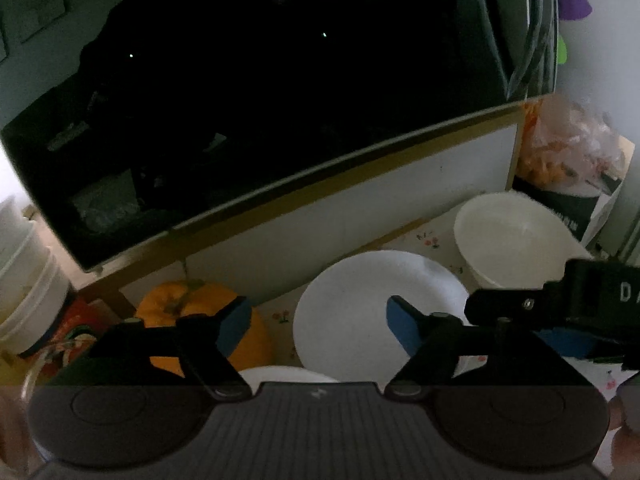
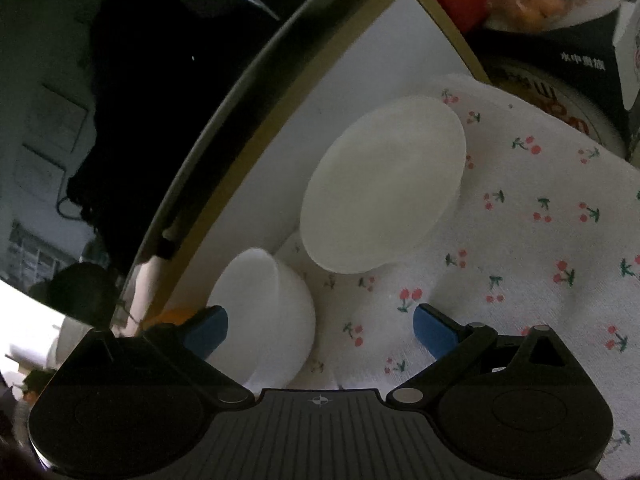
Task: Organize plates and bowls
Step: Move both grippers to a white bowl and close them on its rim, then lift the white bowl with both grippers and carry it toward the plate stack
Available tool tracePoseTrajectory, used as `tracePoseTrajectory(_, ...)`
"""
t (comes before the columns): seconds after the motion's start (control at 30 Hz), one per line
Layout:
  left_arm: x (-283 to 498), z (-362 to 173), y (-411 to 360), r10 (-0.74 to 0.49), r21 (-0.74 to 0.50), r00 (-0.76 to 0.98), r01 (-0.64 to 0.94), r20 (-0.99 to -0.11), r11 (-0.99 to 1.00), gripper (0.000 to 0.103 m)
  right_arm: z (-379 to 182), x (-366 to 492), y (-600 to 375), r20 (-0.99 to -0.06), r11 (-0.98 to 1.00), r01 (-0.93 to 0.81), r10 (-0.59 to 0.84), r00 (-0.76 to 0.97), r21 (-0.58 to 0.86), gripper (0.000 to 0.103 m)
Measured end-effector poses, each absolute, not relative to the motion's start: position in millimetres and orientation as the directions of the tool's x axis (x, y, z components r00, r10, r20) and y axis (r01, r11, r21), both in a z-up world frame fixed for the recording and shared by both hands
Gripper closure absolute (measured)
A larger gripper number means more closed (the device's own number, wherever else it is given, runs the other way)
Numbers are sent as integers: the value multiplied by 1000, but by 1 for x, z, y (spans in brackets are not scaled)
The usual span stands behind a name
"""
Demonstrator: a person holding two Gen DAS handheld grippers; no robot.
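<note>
Left wrist view first: the left gripper (image 1: 316, 320) hangs over a cherry-print cloth (image 1: 430, 238), its blue pads spread apart with nothing pinched between them. Its right pad (image 1: 402, 326) overlaps the white plate (image 1: 360, 312) in the picture, though whether it actually touches the plate I cannot tell. The plate lies flat, face up, round, so no long axis to call, and it sits just in front of the white panel (image 1: 360, 196) with its tan frame. Beyond it to the right stands a white bowl (image 1: 508, 232), upright, mouth open to the ceiling, close beside the plate. Left of the plate sits an orange pumpkin (image 1: 200, 304), partly hidden behind the left pad (image 1: 234, 326). The right gripper (image 1: 560, 304) pokes in from the right edge just before the bowl, and from this angle its jaws are not readable. Over to the right wrist view: the right gripper (image 2: 320, 330) is spread wide and empty, cherry cloth (image 2: 520, 240) showing between the pads. Its left pad (image 2: 206, 332) overlaps a small white bowl (image 2: 260, 320) that seems tipped with its mouth toward the white panel (image 2: 320, 100); contact is not clear. Farther ahead a pale round dish (image 2: 384, 188) sits on the cloth just beside the panel, its stretched oval running from lower left to upper right in the picture.
</note>
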State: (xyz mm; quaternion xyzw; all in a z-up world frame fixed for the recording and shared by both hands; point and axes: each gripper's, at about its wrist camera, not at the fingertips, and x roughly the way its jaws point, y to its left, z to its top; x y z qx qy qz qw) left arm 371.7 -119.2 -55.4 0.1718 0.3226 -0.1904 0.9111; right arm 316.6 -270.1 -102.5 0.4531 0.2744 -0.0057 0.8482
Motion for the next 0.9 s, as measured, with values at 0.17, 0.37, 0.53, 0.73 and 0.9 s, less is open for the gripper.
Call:
tracePoseTrajectory(0.17, 378, -63, -118, -215, 209, 709, 461, -672, 863, 49, -102, 319, -261, -461, 602, 244, 235, 856, 760, 9)
tracePoseTrajectory(0.37, 381, -64, -116, -199, 205, 696, 450, -690, 869, 61, -108, 324, -256, -466, 612, 232, 254, 847, 756, 48)
tracePoseTrajectory(0.53, 380, -66, -119, -204, 203, 685, 464, -699, 862, 80, -113, 325, -254, -433, 584, 187, 315, 845, 790, 74)
tracePoseTrajectory(0.73, 374, -59, -115, -210, 199, 681, 470, -702, 860, 89, -107, 323, -254, -443, 610, 181, 311, 841, 772, 76)
tracePoseTrajectory(0.9, 367, -51, -109, -227, 176, 679, 470, -698, 865, 90, -93, 315, -257, -440, 634, 167, 300, 846, 755, 76)
